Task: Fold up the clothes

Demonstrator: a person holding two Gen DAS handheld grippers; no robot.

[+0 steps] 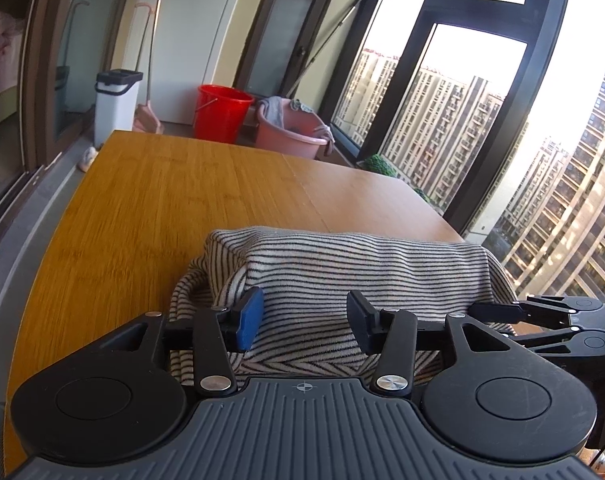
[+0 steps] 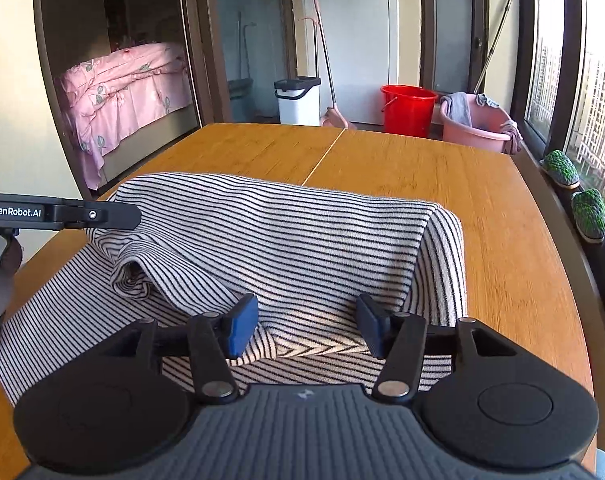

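A black-and-white striped garment (image 1: 342, 268) lies on the wooden table (image 1: 162, 208), its upper layer folded over and raised in a hump. My left gripper (image 1: 304, 320) is open, its jaws apart just above the garment's near left part. My right gripper (image 2: 306, 326) is open above the garment's (image 2: 282, 240) near right edge, where a fold bunches up. Nothing is held between either pair of pads. The right gripper shows at the right edge of the left wrist view (image 1: 542, 312); the left gripper shows at the left edge of the right wrist view (image 2: 62, 214).
The table (image 2: 462, 184) stretches far beyond the garment. Behind it stand a red bucket (image 2: 408, 110), a pink basin (image 2: 478, 124) with rags, a white bin (image 2: 298, 102) and a mop. Windows run along the right, with two green objects (image 2: 562, 170) on the sill.
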